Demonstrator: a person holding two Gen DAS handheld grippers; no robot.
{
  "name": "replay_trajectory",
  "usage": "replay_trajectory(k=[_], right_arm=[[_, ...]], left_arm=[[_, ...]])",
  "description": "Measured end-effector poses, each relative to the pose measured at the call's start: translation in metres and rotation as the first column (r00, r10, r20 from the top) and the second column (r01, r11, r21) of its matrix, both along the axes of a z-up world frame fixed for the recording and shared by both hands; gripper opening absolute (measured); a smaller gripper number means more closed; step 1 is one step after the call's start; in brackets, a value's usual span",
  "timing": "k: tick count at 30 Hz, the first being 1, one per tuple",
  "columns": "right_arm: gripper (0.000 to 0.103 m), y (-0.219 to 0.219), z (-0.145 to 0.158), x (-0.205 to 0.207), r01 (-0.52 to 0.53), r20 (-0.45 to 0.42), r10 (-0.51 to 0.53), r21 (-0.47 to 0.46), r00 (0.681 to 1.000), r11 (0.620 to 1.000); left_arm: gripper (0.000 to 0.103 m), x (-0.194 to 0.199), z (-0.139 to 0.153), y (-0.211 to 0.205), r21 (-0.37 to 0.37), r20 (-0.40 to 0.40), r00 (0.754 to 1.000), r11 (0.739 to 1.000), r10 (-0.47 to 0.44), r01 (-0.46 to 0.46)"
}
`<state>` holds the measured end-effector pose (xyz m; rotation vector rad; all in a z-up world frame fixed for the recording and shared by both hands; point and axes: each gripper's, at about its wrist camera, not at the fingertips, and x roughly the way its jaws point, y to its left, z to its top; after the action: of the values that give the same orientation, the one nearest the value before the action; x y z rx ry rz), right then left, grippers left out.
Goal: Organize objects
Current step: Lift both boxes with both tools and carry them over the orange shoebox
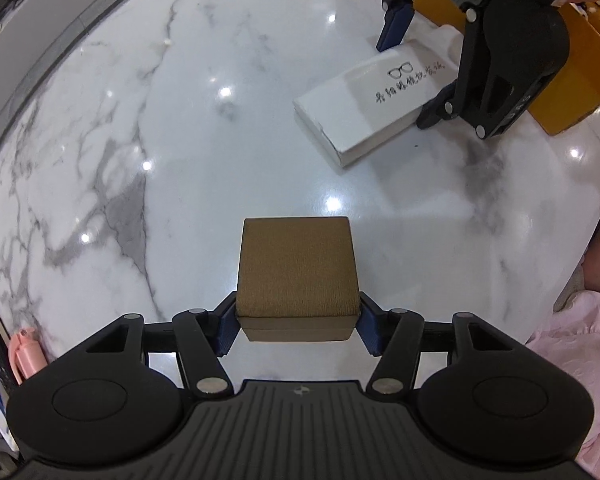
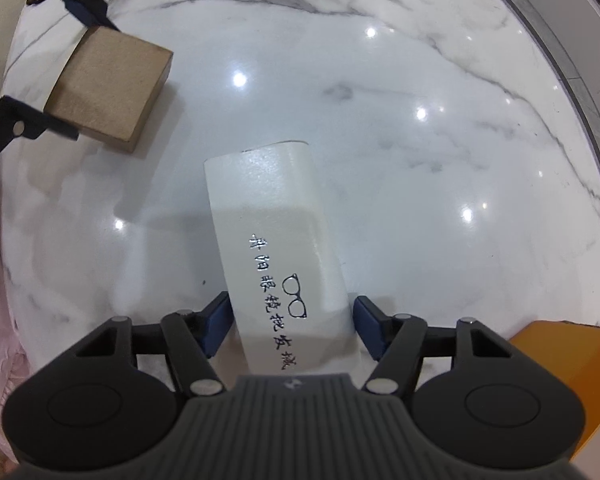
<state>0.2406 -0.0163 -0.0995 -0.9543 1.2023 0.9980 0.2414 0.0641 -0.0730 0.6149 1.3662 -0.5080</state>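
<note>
Left wrist view: your left tongs (image 1: 298,322) clamp the brown box (image 1: 298,276) near you above the table (image 1: 100,140). Farther right, your right tongs (image 2: 292,326) straddle the white glasses case (image 2: 276,240), pads not clearly pressing. Neither is stowed yet.

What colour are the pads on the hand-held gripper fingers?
Dark blue pads on black linkages; clearest in the right wrist view, flanking the white box.
</note>
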Motion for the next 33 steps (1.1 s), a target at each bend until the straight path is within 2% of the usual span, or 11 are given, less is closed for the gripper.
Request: replay_trajectory(k=[6, 12, 18, 28, 33], right_arm=[[0.067, 0.000, 0.000, -0.003, 0.004, -0.006, -0.004, 0.001, 1.000, 1.000], [0.067, 0.001, 0.001, -0.009, -0.015, -0.006, 0.015, 0.004, 1.000, 1.000], [0.068, -0.003, -0.002, -0.009, -0.023, -0.009, 0.023, 0.002, 1.000, 1.000], [0.069, 0.000, -0.003, -0.008, -0.031, -0.009, 0.031, 0.007, 0.999, 0.999], [0.066, 0.002, -0.002, -0.006, -0.031, -0.007, 0.031, 0.018, 0.999, 0.999]], left_arm=[[0.067, 0.006, 0.012, -0.009, 0.033, -0.045, 0.997, 0.998, -0.060, 0.061], [0.067, 0.008, 0.000, -0.021, 0.079, -0.041, 0.993, 0.990, -0.112, 0.115], [0.067, 0.006, -0.001, -0.025, 0.074, -0.011, 0.991, 0.988, -0.136, 0.137], [0.068, 0.002, -0.001, -0.022, -0.001, 0.003, 0.995, 0.995, -0.103, 0.103], [0.067, -0.005, 0.003, -0.021, -0.025, 0.039, 0.996, 0.996, -0.082, 0.083]])
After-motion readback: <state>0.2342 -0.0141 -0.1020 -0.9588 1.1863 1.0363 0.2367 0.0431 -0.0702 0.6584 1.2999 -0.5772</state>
